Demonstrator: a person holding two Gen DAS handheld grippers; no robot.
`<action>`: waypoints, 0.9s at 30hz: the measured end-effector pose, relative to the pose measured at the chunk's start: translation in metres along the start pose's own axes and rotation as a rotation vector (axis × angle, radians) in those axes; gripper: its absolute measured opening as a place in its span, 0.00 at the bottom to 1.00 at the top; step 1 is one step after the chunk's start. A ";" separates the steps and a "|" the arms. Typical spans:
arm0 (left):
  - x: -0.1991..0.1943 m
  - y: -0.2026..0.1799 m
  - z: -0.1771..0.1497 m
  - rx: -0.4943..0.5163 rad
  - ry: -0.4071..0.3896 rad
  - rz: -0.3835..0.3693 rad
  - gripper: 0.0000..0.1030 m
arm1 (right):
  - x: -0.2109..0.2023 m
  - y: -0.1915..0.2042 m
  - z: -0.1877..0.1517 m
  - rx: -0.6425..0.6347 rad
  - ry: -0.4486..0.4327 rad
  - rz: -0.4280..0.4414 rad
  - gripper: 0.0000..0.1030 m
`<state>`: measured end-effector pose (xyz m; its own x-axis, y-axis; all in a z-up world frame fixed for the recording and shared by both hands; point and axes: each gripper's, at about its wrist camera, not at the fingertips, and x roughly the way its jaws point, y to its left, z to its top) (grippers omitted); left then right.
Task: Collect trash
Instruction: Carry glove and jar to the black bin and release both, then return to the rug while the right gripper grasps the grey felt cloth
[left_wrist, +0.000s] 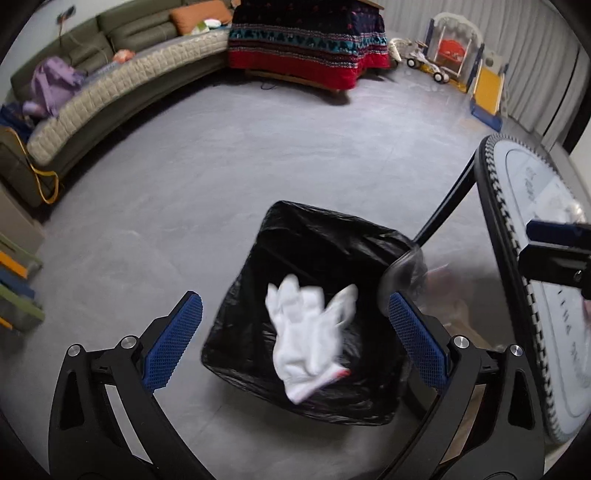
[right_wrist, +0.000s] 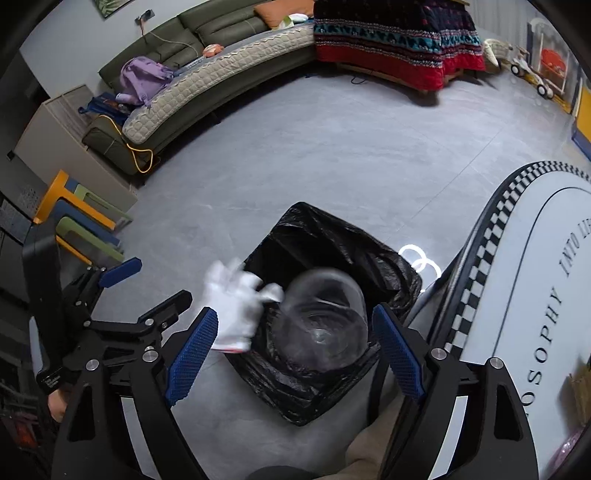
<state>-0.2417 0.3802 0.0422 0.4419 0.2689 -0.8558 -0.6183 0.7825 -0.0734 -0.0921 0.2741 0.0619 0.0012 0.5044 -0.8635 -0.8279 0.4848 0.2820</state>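
Both the left gripper (left_wrist: 295, 332) and right gripper (right_wrist: 295, 350) were wide, empty; white glove (left_wrist: 310, 332) and clear plastic cup (right_wrist: 321, 321), blurred, probably were falling into the black-lined bin (left_wrist: 295, 229).

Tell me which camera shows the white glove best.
The left wrist view: the white glove appears whole, fingers spread, centred over the black-lined trash bin between open jaws. The right wrist view shows it blurred at the bin's left edge, beside a clear plastic container.
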 end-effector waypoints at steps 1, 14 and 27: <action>0.002 0.003 0.001 -0.014 0.006 -0.013 0.95 | 0.000 0.001 -0.001 -0.001 0.001 0.003 0.83; -0.020 -0.022 0.005 0.028 -0.025 -0.018 0.95 | -0.032 -0.010 -0.010 0.021 -0.049 0.064 0.83; -0.051 -0.152 0.026 0.236 -0.085 -0.152 0.95 | -0.115 -0.092 -0.058 0.156 -0.162 -0.093 0.83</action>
<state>-0.1527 0.2621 0.1102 0.5767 0.1766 -0.7976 -0.3772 0.9236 -0.0682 -0.0481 0.1301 0.1109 0.1731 0.5544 -0.8141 -0.7232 0.6327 0.2770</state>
